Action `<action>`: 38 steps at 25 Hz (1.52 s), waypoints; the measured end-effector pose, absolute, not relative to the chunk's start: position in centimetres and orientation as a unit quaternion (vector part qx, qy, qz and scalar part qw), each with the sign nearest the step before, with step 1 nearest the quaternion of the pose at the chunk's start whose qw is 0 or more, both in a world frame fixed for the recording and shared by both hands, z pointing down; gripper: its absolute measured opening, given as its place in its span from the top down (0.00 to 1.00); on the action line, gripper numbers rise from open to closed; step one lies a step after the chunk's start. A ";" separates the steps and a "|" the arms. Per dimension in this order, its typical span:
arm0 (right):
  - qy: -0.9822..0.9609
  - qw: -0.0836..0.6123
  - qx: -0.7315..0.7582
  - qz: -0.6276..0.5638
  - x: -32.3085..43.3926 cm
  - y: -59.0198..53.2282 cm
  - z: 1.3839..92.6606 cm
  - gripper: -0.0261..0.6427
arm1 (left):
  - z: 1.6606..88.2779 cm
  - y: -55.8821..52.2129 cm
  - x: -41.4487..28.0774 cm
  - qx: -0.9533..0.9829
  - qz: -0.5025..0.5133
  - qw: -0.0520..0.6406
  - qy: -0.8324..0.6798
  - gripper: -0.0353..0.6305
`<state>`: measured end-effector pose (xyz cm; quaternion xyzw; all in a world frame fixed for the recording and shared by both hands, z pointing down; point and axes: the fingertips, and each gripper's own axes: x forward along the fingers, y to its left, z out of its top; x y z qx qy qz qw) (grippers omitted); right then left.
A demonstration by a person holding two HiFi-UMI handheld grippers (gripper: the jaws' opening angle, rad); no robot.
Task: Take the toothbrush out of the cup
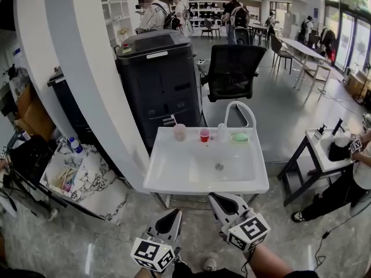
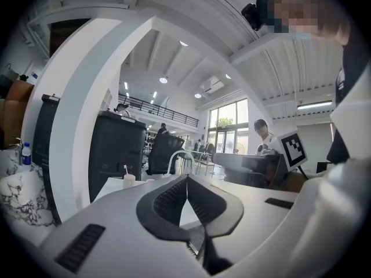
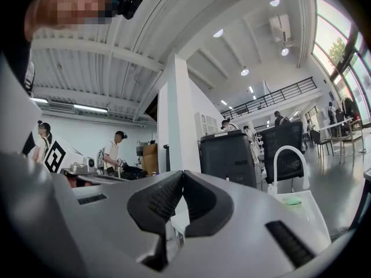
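Standing on the back ledge of the white sink (image 1: 174, 181) are two cups: a pale pink cup (image 1: 179, 133) at the ledge's left end, holding the one toothbrush (image 1: 172, 121) upright, and a smaller red cup (image 1: 204, 135) just beside it, its contents too small to tell. One green soap bar (image 1: 240, 136) lies toward the ledge's right end. Both grippers hover before the sink's front edge, left gripper (image 1: 175, 214) and right gripper (image 1: 214, 197), each with jaws closed together on nothing.
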<state>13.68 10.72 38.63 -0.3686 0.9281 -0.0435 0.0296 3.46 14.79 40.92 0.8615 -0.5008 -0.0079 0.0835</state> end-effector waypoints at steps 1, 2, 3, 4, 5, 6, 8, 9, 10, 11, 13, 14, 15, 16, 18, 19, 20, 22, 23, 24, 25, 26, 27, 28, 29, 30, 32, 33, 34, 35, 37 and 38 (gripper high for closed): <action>0.928 0.031 -0.368 -0.044 13.6 10.6 38.7 0.94 | 41.0 14.7 3.3 0.862 -0.007 0.083 -0.500 0.92; 0.928 0.031 -0.368 -0.044 13.4 10.5 38.7 0.94 | 41.0 14.6 3.1 0.862 -0.006 0.083 -0.500 0.92; 0.928 0.031 -0.368 -0.044 13.2 10.4 38.7 0.94 | 41.1 14.5 2.9 0.862 -0.006 0.083 -0.500 0.92; 0.928 0.030 -0.368 -0.043 12.9 10.3 38.8 0.94 | 41.2 14.4 2.6 0.862 -0.006 0.084 -0.499 0.92; 0.928 0.030 -0.368 -0.043 12.6 10.1 38.8 0.94 | 41.3 14.3 2.4 0.862 -0.006 0.084 -0.499 0.92; 0.928 0.029 -0.368 -0.043 12.3 10.0 38.9 0.94 | 41.4 14.1 2.0 0.862 -0.006 0.085 -0.499 0.92; 0.928 0.027 -0.368 -0.043 11.7 9.6 39.0 0.94 | 41.5 13.8 1.4 0.862 -0.006 0.087 -0.499 0.92; 0.928 0.025 -0.368 -0.044 11.3 9.5 39.0 0.94 | 41.6 13.6 1.0 0.862 -0.007 0.088 -0.499 0.92; 0.929 0.023 -0.368 -0.044 10.9 9.3 39.0 0.94 | 41.6 13.5 0.6 0.862 -0.008 0.089 -0.499 0.92; 0.929 0.021 -0.368 -0.044 10.4 9.1 39.0 0.94 | 41.5 13.3 0.2 0.862 -0.009 0.090 -0.499 0.92; 0.928 0.020 -0.369 -0.044 9.5 8.7 38.9 0.94 | 41.5 12.9 -0.9 0.862 -0.010 0.091 -0.499 0.92; 0.928 0.019 -0.370 -0.044 9.0 8.5 38.9 0.94 | 41.5 12.7 -1.4 0.862 -0.010 0.092 -0.499 0.92; 0.928 0.019 -0.370 -0.044 8.4 8.3 39.0 0.94 | 41.5 12.6 -2.0 0.862 -0.010 0.093 -0.499 0.92; 0.928 0.019 -0.371 -0.044 7.9 8.1 39.0 0.94 | 41.6 12.4 -2.6 0.862 -0.010 0.093 -0.498 0.92; 0.927 0.019 -0.372 -0.044 6.9 7.8 39.0 0.94 | 41.7 12.1 -3.6 0.862 -0.010 0.095 -0.497 0.92; 0.927 0.019 -0.373 -0.044 6.4 7.5 39.0 0.93 | 41.7 11.9 -4.2 0.862 -0.010 0.095 -0.497 0.92; 0.926 0.020 -0.374 -0.045 5.8 7.3 39.0 0.93 | 41.7 11.6 -4.8 0.863 -0.011 0.096 -0.496 0.92; 0.925 0.022 -0.376 -0.046 4.7 6.6 38.9 0.93 | 41.7 11.0 -6.2 0.863 -0.011 0.096 -0.495 0.92; 0.925 0.023 -0.377 -0.047 4.1 6.3 38.9 0.93 | 41.7 10.7 -6.8 0.864 -0.011 0.097 -0.494 0.91; 0.924 0.023 -0.378 -0.047 3.5 6.0 38.9 0.93 | 41.7 10.4 -7.5 0.865 -0.010 0.098 -0.492 0.90; 0.923 0.023 -0.380 -0.048 2.9 5.7 38.9 0.93 | 41.7 10.1 -8.1 0.866 -0.010 0.098 -0.490 0.88; 0.923 0.023 -0.382 -0.047 2.4 5.4 38.9 0.93 | 41.8 9.8 -8.7 0.866 -0.011 0.099 -0.489 0.86; 0.922 0.024 -0.384 -0.047 1.8 5.1 38.9 0.93 | 41.8 9.4 -9.3 0.867 -0.011 0.100 -0.488 0.85; 0.921 0.024 -0.386 -0.047 1.3 4.9 38.9 0.92 | 41.9 9.1 -9.9 0.867 -0.012 0.102 -0.488 0.84; 0.920 0.025 -0.389 -0.046 0.8 4.6 38.9 0.90 | 41.9 8.8 -10.5 0.867 -0.013 0.104 -0.487 0.82; 0.919 0.025 -0.391 -0.045 0.4 4.3 38.9 0.87 | 41.9 8.5 -11.0 0.867 -0.014 0.106 -0.486 0.79; 0.916 0.024 -0.397 -0.043 -0.6 3.7 39.0 0.84 | 41.9 7.8 -12.0 0.870 -0.015 0.106 -0.482 0.75; 0.915 0.023 -0.401 -0.041 -1.0 3.5 38.9 0.83 | 42.0 7.5 -12.5 0.871 -0.015 0.105 -0.479 0.74; 0.914 0.023 -0.404 -0.039 -1.4 3.2 38.9 0.80 | 42.0 7.2 -13.0 0.873 -0.015 0.104 -0.477 0.73; 0.912 0.022 -0.407 -0.037 -1.8 3.0 38.8 0.78 | 42.0 6.9 -13.4 0.874 -0.015 0.102 -0.475 0.72; 0.911 0.021 -0.412 -0.031 -2.5 2.6 38.6 0.76 | 41.9 6.4 -14.4 0.875 -0.016 0.100 -0.474 0.69; 0.910 0.020 -0.414 -0.028 -2.8 2.5 38.6 0.75 | 41.9 6.2 -14.8 0.874 -0.017 0.100 -0.475 0.68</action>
